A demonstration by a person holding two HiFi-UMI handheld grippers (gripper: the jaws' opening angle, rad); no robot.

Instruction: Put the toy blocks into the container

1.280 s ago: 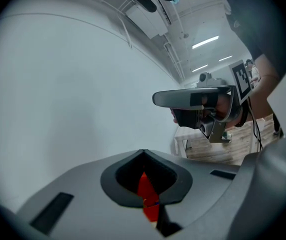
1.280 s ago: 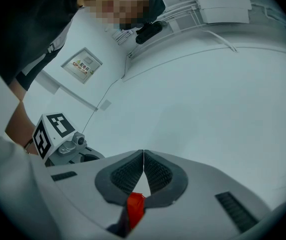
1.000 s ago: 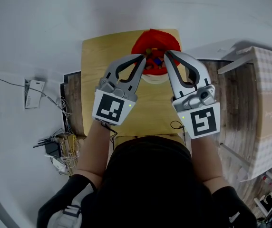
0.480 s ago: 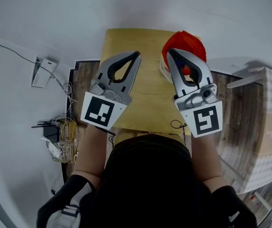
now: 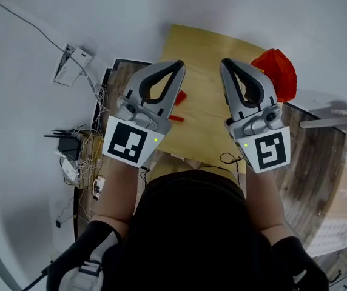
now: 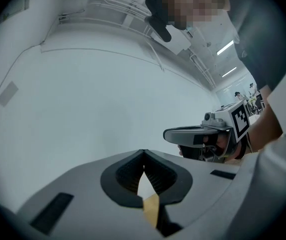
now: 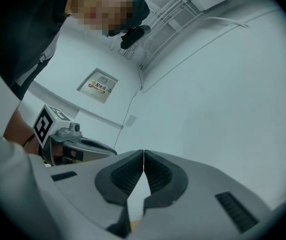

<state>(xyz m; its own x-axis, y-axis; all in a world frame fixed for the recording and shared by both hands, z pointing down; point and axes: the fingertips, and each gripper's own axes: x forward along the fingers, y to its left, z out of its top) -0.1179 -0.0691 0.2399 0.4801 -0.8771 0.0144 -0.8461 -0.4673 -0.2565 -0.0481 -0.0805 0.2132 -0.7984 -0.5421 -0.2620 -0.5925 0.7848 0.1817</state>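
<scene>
Since a second ago both grippers have drawn back from the mouth of the red container point(image 5: 278, 71), which then lay right under their tips. It now stands clear of them, off to the right of the right gripper point(image 5: 224, 63), at the far right corner of the light wooden bench point(image 5: 205, 123). The left gripper point(image 5: 178, 66) has swung left along with it, and the two now hover side by side over the bench top, apart from each other and both pointing away from the person.

Each gripper's own view shows its jaws clenched tip to tip with nothing between the ribbed pads, only pale wall beyond.

Two small red toy blocks have come into view on the bench. One block point(image 5: 180, 97) peeks out just beside the left gripper's inner edge, and a flatter red piece point(image 5: 175, 119) lies a little nearer the person. Both are well apart from the container. What the container holds cannot be made out from this angle.

A tangle of cables point(image 5: 79, 159) lies on the floor to the left of the bench.
</scene>
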